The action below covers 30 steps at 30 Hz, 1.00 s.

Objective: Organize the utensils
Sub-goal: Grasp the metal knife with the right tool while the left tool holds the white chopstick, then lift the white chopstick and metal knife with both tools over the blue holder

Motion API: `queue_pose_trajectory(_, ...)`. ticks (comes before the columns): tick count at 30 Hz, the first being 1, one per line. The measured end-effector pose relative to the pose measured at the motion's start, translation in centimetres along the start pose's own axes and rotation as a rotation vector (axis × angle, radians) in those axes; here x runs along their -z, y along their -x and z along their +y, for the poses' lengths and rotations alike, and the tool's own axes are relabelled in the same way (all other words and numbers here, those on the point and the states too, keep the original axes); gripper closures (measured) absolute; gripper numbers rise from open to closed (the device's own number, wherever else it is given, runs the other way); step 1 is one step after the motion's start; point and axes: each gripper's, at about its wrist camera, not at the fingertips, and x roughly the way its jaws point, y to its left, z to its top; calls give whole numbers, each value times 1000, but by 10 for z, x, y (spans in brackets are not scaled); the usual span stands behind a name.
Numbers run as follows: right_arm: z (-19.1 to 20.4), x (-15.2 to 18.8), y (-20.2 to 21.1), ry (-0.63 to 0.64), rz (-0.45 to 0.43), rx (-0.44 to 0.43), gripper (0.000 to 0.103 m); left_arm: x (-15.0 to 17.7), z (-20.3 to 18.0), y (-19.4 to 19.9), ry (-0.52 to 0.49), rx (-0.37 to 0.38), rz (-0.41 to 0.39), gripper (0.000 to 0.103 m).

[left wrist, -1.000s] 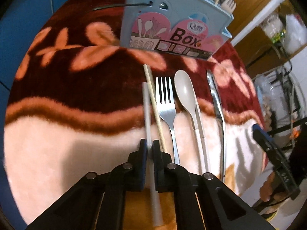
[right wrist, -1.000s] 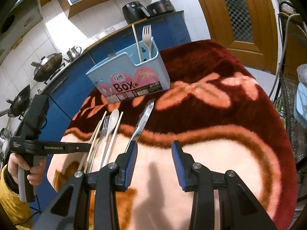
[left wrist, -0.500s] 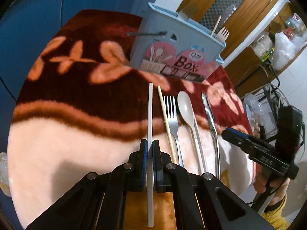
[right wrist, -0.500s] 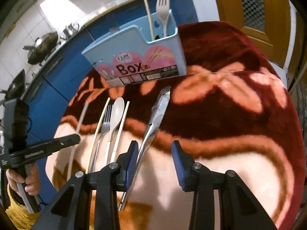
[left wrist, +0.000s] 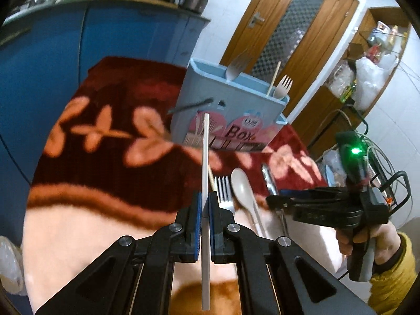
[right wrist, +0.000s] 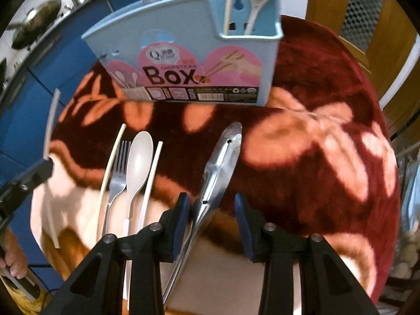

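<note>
Lifted off the blanket (left wrist: 78, 236) since a second ago, the white chopstick (left wrist: 205, 162) is pinched in the left gripper (left wrist: 205, 207) short of the box (left wrist: 231, 110) — may swivel. Right gripper (right wrist: 212, 207) gapes over tongs (right wrist: 223, 162) — could snag.

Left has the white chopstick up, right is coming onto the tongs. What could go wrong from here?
1. The white chopstick is pinched mid-length in the left gripper, so it may pivot before reaching the blue box.
2. The tongs lie off-centre between the right gripper jaws; closing might skew them.
</note>
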Motion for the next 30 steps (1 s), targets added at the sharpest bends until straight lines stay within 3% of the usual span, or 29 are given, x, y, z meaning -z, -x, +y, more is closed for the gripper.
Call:
queue_pose_trajectory(4,-4,-1,2,-15,-11,-4,80,-6,-7,7,-24,12,-58,98)
queue_pose_trajectory(10,-23,13,14,-80,-115,-117,83,-15,-13,12,-30,23,-107,98)
queue_pose_trajectory(19,-35,38,58,-103,-374,-251,83,-42,-26,22,-47,20,-227,98)
queue_pose_trajectory(24,-31,40,79,-85,-538,-258,83,-64,-33,24,-38,16,-304,98)
queue_pose_trajectory(30,-30,32,98,-82,-670,-257,83,-98,-38,27,-26,2,-413,98)
